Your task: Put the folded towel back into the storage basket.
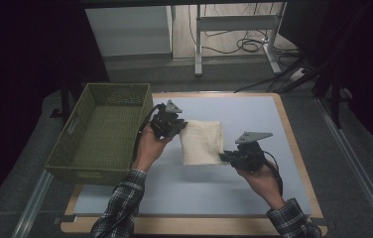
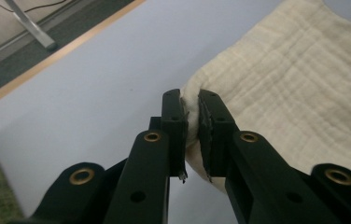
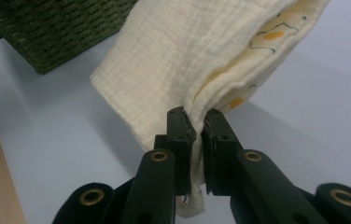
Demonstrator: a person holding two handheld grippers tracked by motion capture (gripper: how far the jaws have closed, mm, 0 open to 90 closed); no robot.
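Observation:
A folded cream muslin cloth (image 1: 203,141) hangs between my two grippers over the pale blue mat (image 1: 254,111). My left gripper (image 1: 178,127) is shut on the cloth's far left corner; in the left gripper view its jaws pinch the cloth (image 2: 276,79) edge at the gripper (image 2: 191,100) tips. My right gripper (image 1: 223,157) is shut on the near right corner. In the right gripper view the cloth (image 3: 187,51) is bunched between the gripper (image 3: 197,116) jaws, and a printed inner layer shows at the fold.
A green woven basket (image 1: 83,166) stands at the mat's left side, close to my left hand. The wooden table border (image 1: 301,163) runs around the mat. Beyond the table stand a desk frame (image 1: 234,22) and floor cables.

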